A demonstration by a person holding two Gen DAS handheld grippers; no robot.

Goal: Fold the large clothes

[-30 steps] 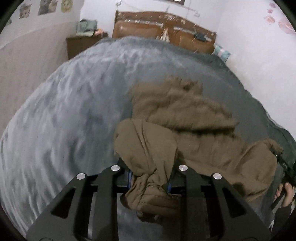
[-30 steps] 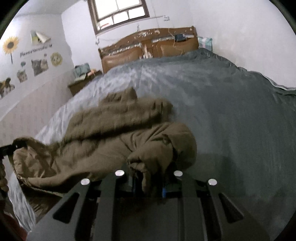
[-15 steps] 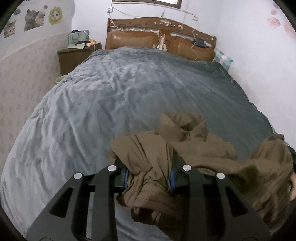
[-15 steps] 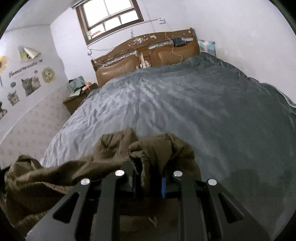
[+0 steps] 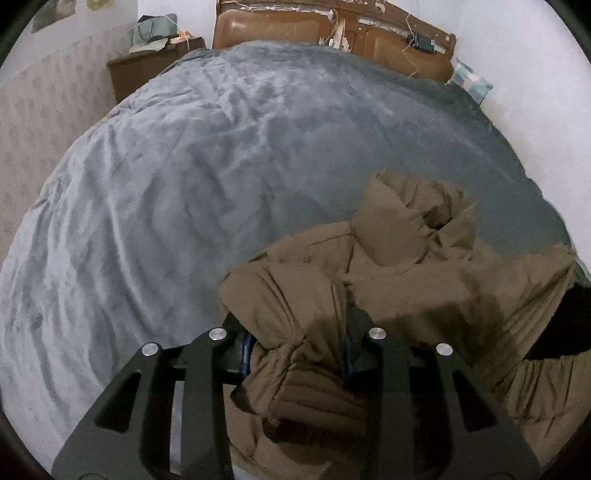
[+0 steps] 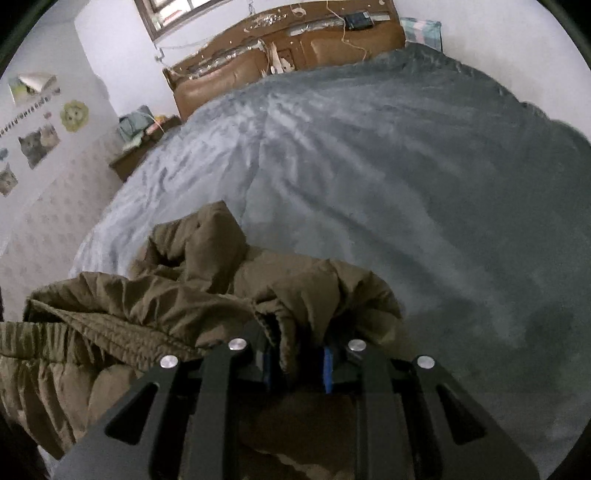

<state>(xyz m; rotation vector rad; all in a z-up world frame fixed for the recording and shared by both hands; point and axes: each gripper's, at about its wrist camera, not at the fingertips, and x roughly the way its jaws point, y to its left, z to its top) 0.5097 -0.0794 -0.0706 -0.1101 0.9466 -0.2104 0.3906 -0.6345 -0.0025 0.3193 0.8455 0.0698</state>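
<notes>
A wide bed under a rumpled grey-blue plush blanket fills the room, backed by a brown wooden headboard with padded leather panels and loose cords draped along it. A dark wooden nightstand, piled with greenish cloth, stands beside the bed against a patterned lower wall, and a checked pillow sits wedged at the opposite corner by the plain white wall. A wood-framed window lets in daylight above the headboard, and cat and sunflower stickers dot the side wall.
</notes>
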